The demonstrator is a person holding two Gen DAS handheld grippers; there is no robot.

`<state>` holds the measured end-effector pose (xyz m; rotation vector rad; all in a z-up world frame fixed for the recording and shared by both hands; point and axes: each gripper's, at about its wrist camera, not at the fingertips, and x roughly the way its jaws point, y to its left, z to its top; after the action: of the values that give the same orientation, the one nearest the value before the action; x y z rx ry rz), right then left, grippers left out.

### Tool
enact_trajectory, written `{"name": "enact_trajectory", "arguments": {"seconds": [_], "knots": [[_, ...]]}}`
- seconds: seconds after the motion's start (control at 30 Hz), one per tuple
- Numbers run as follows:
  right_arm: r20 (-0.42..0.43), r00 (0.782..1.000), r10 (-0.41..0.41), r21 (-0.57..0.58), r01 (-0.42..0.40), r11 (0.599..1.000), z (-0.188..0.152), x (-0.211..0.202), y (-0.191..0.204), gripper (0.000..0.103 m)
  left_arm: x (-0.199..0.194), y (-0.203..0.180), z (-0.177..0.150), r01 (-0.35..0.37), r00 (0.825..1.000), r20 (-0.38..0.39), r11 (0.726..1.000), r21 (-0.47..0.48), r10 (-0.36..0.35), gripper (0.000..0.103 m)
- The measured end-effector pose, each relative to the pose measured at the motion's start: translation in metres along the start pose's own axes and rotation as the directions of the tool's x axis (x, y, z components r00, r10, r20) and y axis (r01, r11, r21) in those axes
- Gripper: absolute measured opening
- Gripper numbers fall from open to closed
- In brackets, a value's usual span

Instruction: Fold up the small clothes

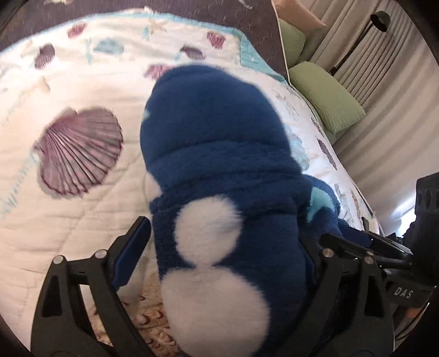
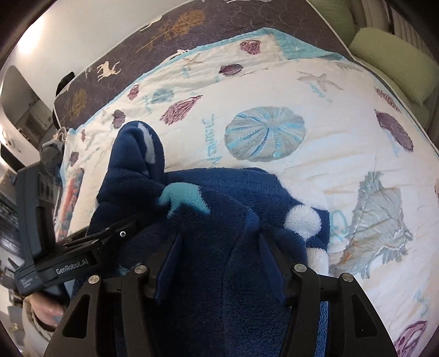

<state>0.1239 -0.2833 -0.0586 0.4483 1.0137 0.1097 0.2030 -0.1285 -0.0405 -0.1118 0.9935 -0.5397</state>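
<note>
A fuzzy navy fleece garment (image 1: 219, 153) with white dots and a light-blue patch hangs bunched over a shell-print quilt. My left gripper (image 1: 225, 233) has its jaws apart around a thick fold of the fleece, which fills the gap. In the right wrist view the same garment (image 2: 219, 208) lies draped across my right gripper (image 2: 216, 244), whose blue pads (image 2: 168, 255) press into a bunched ridge of it. The left gripper's black body (image 2: 82, 247) shows at the left, against the fleece.
The white quilt (image 2: 315, 153) with shell prints covers the bed. A dark deer-print cover (image 2: 170, 35) lies along the far edge. Green pillows (image 1: 326, 96) sit at the headboard side, with curtains and a black lamp (image 1: 380, 17) behind.
</note>
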Motion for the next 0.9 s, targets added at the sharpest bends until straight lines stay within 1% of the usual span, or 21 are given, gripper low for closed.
{"name": "enact_trajectory", "arguments": {"seconds": [0.1,0.17,0.2,0.23,0.27,0.3,0.33,0.37,0.4,0.43,0.47,0.53,0.6,0.7,0.83,0.9], "knots": [[0.019,0.999,0.039,0.003,-0.039,0.999,-0.002,-0.008,-0.004,0.059,-0.030,-0.008,0.005,0.017,0.998,0.055,1.000,0.005,-0.017,0.084],[0.032,0.999,0.036,0.000,-0.036,0.999,0.000,-0.013,-0.004,0.059,-0.059,-0.015,0.013,0.013,0.989,0.146,1.000,0.027,-0.017,0.083],[0.035,0.999,0.034,-0.001,-0.034,0.999,0.000,-0.013,-0.004,0.059,-0.074,-0.020,0.017,0.023,0.980,0.195,0.998,0.054,-0.034,0.083],[0.035,0.999,0.032,0.001,-0.032,0.999,0.000,-0.012,-0.004,0.059,-0.081,-0.024,0.020,0.043,0.975,0.215,0.996,0.077,-0.059,0.081],[0.034,0.999,0.030,0.001,-0.030,1.000,0.000,-0.011,-0.003,0.059,-0.087,-0.031,0.022,0.088,0.969,0.221,0.989,0.119,-0.113,0.078],[0.033,0.999,0.029,0.001,-0.029,1.000,0.001,-0.010,-0.003,0.060,-0.085,-0.036,0.026,0.117,0.966,0.212,0.982,0.148,-0.147,0.069],[0.033,0.999,0.027,-0.001,-0.027,1.000,0.002,-0.010,-0.002,0.060,-0.079,-0.041,0.028,0.122,0.970,0.190,0.978,0.167,-0.153,0.055],[0.034,0.999,0.028,-0.001,-0.028,1.000,0.001,-0.010,-0.002,0.060,-0.067,-0.043,0.032,0.097,0.979,0.160,0.981,0.169,-0.125,0.046],[0.036,0.999,0.030,0.000,-0.031,1.000,0.001,-0.010,-0.003,0.060,-0.046,-0.043,0.036,0.049,0.992,0.106,0.986,0.157,-0.066,0.034],[0.036,0.999,0.033,0.003,-0.033,0.999,0.001,-0.010,-0.003,0.060,-0.025,-0.038,0.041,0.002,0.998,0.066,0.989,0.146,-0.012,0.033],[0.037,0.999,0.037,0.008,-0.037,0.999,0.001,-0.010,-0.004,0.060,-0.006,-0.033,0.044,-0.026,0.999,0.043,0.989,0.144,0.020,0.034],[0.036,0.998,0.044,0.029,-0.045,0.999,0.001,-0.008,-0.008,0.060,0.020,-0.020,0.046,-0.013,0.999,0.032,0.989,0.147,0.008,0.044],[0.029,0.999,0.046,0.042,-0.047,0.998,0.002,-0.005,-0.010,0.060,0.022,-0.019,0.043,-0.028,0.999,0.042,0.990,0.140,0.022,0.046],[0.027,0.999,0.041,0.036,-0.042,0.998,0.003,-0.004,-0.009,0.060,0.020,-0.023,0.036,-0.054,0.997,0.063,0.986,0.158,0.045,0.047],[0.036,0.999,0.039,0.028,-0.040,0.999,0.002,-0.005,-0.009,0.060,0.010,-0.022,0.033,-0.045,0.995,0.097,0.988,0.149,0.031,0.049],[0.038,0.998,0.047,0.018,-0.048,0.999,0.001,-0.007,-0.009,0.060,-0.006,-0.021,0.034,-0.040,0.994,0.108,0.992,0.122,0.027,0.051]]}}
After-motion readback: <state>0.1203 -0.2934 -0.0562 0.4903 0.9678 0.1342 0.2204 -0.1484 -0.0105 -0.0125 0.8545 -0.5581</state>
